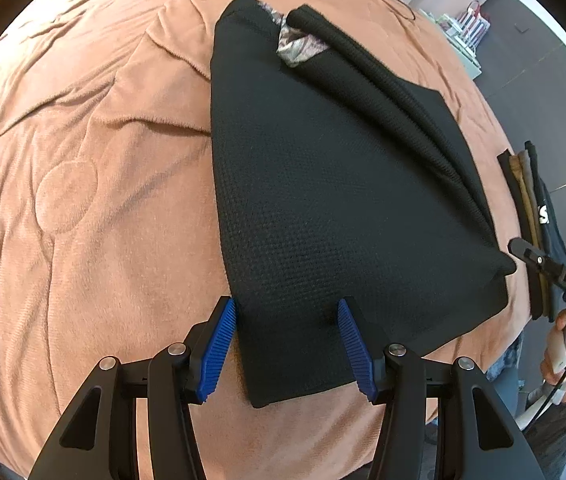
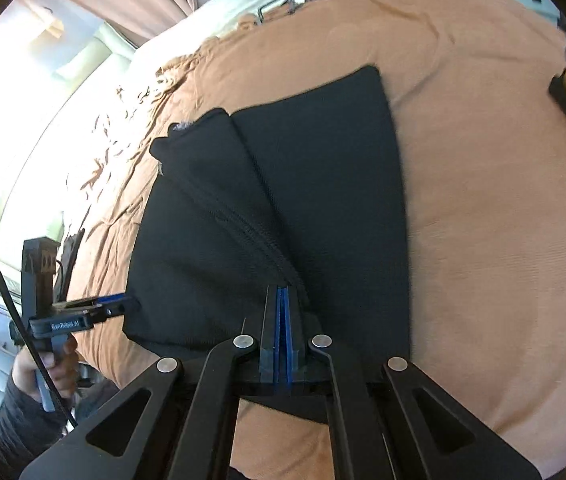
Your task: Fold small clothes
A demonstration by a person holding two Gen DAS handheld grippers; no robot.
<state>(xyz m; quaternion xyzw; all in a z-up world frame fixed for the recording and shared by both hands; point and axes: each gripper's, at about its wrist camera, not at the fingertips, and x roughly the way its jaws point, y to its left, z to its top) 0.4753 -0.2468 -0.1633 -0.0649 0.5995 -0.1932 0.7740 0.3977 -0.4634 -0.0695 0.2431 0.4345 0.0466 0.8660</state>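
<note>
Lying spread on a bed's salmon-pink quilt (image 1: 83,160), a black knit garment (image 1: 323,200) fills the middle of both views. The left wrist view shows the left claw (image 1: 287,348) released, its blue ribbed pads (image 1: 219,348) straddling the garment's near corner, one on either side; it also reveals a patterned grey lining (image 1: 303,46) at the far end, nearly hidden in the right wrist view. The right wrist view shows the right claw (image 2: 283,320) clenched on a raised ridge of the garment (image 2: 283,200), pads pressed together around bunched cloth. From the left view, that claw (image 1: 523,252) appears at the garment's right corner. Open quilt surrounds the garment on the left and far sides. A stack of folded clothes (image 1: 531,208) sits near the bed's right edge, close to the garment.
</note>
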